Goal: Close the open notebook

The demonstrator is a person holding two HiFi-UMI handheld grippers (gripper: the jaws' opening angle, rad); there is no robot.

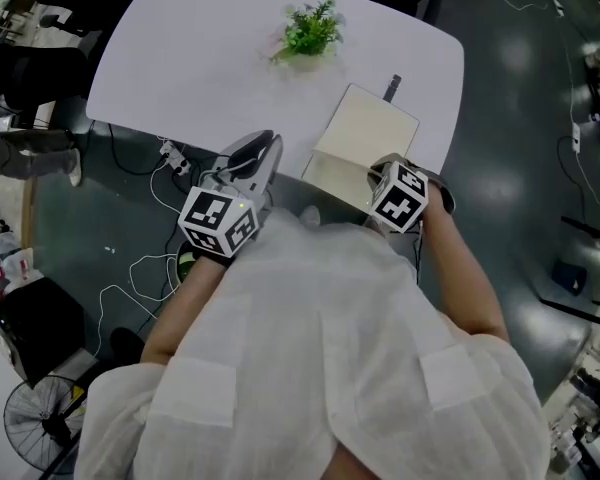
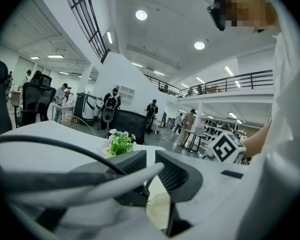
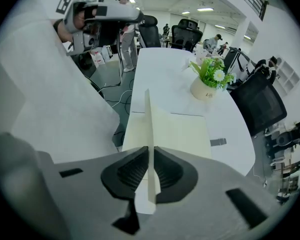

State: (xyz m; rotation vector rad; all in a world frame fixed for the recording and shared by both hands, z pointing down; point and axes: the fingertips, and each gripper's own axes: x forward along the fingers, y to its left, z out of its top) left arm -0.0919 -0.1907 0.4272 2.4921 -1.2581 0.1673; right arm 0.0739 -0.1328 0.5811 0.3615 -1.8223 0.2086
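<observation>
Closest to lens: white shirt (image 1: 320,368), both arms out toward near edge of bench (image 1: 180,68). Right gripper (image 3: 149,170) pointing steeply down, fingers (image 3: 132,171) pinched almost together on one cream leaf of notebook (image 3: 182,131); page or cover, can't tell. Leaf about upright, edge-on in right gripper view, flat half lying on its far side. Some cream sheet on the person's side too, so possibly not the whole near half in the grip.

Left gripper (image 2: 150,163) just left of notebook, roughly level, aimed across bench toward potted plant (image 2: 121,144). Fingers a narrow gap apart, nothing between, only its own cable (image 2: 65,146) draped in front.

Notebook at near edge of bench, right of centre, near part apparently at or over the edge. Spine: along that edge, left-right in head view with slight skew. Long axis likely the same line. Opening facing up. Small dark object (image 1: 392,88) just beyond far corner, plant well apart.

Step, by my read: mid-close, roughly halfway through the swing. Next: carry leaf over spine, away from the person. Arc around the hinge rather than a straight pull, to avoid sliding the book. Lay flat on far half, then release. Left free for pinning against any shift.
</observation>
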